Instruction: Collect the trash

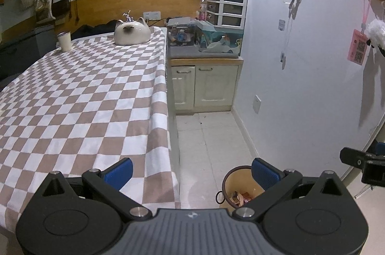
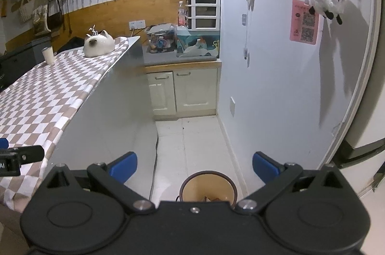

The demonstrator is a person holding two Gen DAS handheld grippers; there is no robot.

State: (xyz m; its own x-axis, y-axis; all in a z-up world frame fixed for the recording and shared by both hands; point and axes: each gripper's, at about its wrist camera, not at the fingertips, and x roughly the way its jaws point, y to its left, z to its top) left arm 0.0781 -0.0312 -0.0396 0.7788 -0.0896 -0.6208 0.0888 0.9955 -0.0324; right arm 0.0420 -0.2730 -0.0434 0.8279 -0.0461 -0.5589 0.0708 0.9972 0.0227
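Left hand-held gripper (image 1: 192,173) was held wide open, nothing gripped; right hand-held gripper (image 2: 195,167) likewise, hung above the bin (image 2: 208,186) on the floor. Wrappers (image 1: 241,198) were seen at the bin bottom. Bench (image 1: 79,91) showed only a cup (image 1: 64,41) and cat ornament (image 1: 131,31). Risk: no trash located on the checked cloth, so the cup could be grabbed by mistake.

The bin (image 2: 208,185) stands on the floor (image 2: 192,141) right of the table (image 1: 79,96); a cabinet (image 2: 184,91) lies beyond.
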